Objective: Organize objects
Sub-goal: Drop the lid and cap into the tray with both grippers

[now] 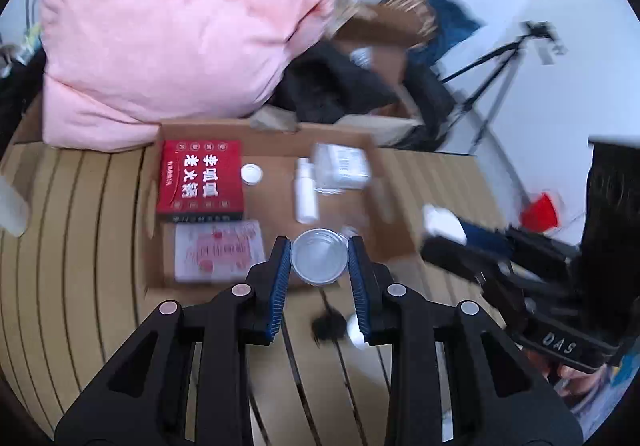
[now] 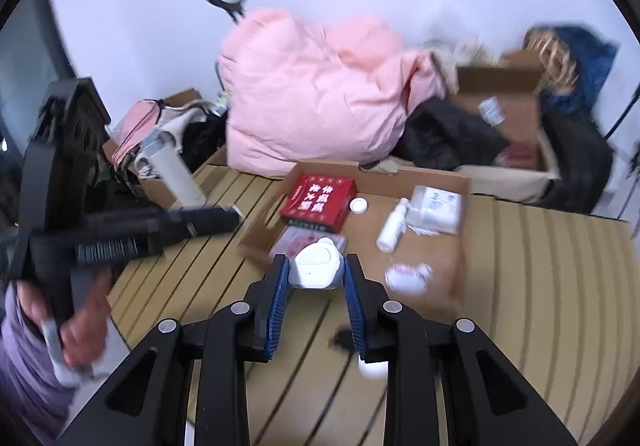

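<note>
Left wrist view: the left gripper [image 1: 319, 258] is seen from behind, its two blue-padded fingers [image 1: 280, 278] set narrowly and closed against the sides of a round clear lid [image 1: 319, 261], which is held above the front edge of a flat cardboard tray [image 1: 280, 144]. Under the fingers, a slatted wooden surface [image 1: 80, 246] is seen, with a small black tuft [image 1: 328, 322] lying on it. On the tray, a pink-printed packet [image 1: 219, 251] lies nearest, then a red box [image 1: 201, 176] with white characters behind it. A small white cap [image 1: 251, 174] sits just beside the red box. A white spray bottle [image 1: 305, 191] lies near a wrapped white packet [image 1: 341, 168]. Beyond the tray, a large pink quilt [image 1: 160, 46] is piled against the wall, with dark clothing [image 1: 332, 86] and a brown box [image 1: 384, 58] beside it. A tripod [image 1: 492, 86] stands at the right.

Right wrist view: the right gripper [image 2: 316, 270] is also set narrowly, its pads pressed on a white plastic container [image 2: 316, 264] held over the near edge of the tray [image 2: 452, 182]. A small red-and-white bottle [image 2: 408, 276] lies on the tray at the right, blurred. At the left, the other gripper [image 2: 156, 232] is seen from the side, gripped by a hand [image 2: 80, 330] next to a purple sleeve [image 2: 24, 366]. Farther back, a white cylindrical appliance [image 2: 176, 166] leans on a box.
</note>
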`<state>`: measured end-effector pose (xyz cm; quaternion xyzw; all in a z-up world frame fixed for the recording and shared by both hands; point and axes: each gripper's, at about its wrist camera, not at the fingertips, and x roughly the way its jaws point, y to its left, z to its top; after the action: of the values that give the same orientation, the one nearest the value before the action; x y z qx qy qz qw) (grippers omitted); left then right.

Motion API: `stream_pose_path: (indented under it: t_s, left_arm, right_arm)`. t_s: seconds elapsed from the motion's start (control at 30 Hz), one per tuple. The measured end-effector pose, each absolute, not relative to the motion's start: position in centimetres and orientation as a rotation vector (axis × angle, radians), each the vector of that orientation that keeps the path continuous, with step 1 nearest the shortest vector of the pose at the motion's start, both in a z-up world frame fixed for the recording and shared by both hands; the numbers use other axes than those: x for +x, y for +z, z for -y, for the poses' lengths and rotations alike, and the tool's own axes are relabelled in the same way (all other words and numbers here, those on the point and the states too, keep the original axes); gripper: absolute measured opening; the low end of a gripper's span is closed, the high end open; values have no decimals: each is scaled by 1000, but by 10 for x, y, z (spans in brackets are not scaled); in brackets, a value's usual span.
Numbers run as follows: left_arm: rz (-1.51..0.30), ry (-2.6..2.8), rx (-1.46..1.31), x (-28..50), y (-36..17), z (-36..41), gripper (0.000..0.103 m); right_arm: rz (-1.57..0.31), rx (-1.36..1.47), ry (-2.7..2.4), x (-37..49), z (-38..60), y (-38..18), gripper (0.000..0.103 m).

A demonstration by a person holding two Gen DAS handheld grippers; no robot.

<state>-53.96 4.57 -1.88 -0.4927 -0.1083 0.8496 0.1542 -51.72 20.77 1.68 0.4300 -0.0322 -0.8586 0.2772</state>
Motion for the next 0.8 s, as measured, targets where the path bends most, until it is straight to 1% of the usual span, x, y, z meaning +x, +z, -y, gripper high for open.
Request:
stream_pose_path:
  t_s: [0.13,0.17,0.23,0.27,0.3,0.33,0.37,0.4,0.43,0.47,0.5,0.53,0.6,0.67,0.73,0.8]
  left_arm:
    - [206,2422,-1462,-607,-74,-64,25]
    - [205,2398,-1479,-619,-92,-66,25]
    - [211,2402,-1537,-632,-118,-65,25]
    - [210,2391,-1551,-635,-128,-65,28]
    - [211,2374,-1559,-637,-134,-64,39]
    - [203,2364,-1552,-638,-138,-64,52]
    - [198,2349,-1526,-637,-139,-63,53]
    - [186,2345,-1506,-636,-137,-61,58]
    - [162,2373,-1488,-634,-132,-60,69]
    - [130,2417,-1473,-633,-126,-58,72]
    - [113,2445,-1466,-631,-120,-56,73]
    - [103,2464,-1455,-628,-110,-53,73]
    - [112,2476,-1415,-616,-89,-44,74]
    - [93,2521,-1405,-597,-63,-32,77]
    - [62,2571,-1371,-572,-36,-17,87]
    - [37,2631,-1345,-546,-10,2,90]
  right_arm:
    - [99,1337,-2331,-625,-185,-43,32]
    - [116,1382,-2322,-646,-182,-62,32]
    - [230,1484,-2264,-684,-185,-105,32]
    - [265,1511,-2245,-692,-185,-117,32]
    - [307,1530,-2223,-702,-184,-131,32]
    - [312,1537,-2220,-707,-183,-137,34]
    - [307,1535,-2220,-709,-180,-141,36]
    - [293,1523,-2226,-710,-177,-142,47]
    - [276,1504,-2233,-709,-174,-140,54]
    - [271,1480,-2237,-707,-172,-138,66]
    - [263,1459,-2247,-705,-171,-133,75]
    - [242,1444,-2277,-700,-171,-127,77]
    - [217,1406,-2317,-691,-174,-112,77]
    - [193,1371,-2338,-676,-183,-87,77]
    - [140,1336,-2374,-652,-194,-60,77]
    - [74,1319,-2420,-625,-212,-33,77]
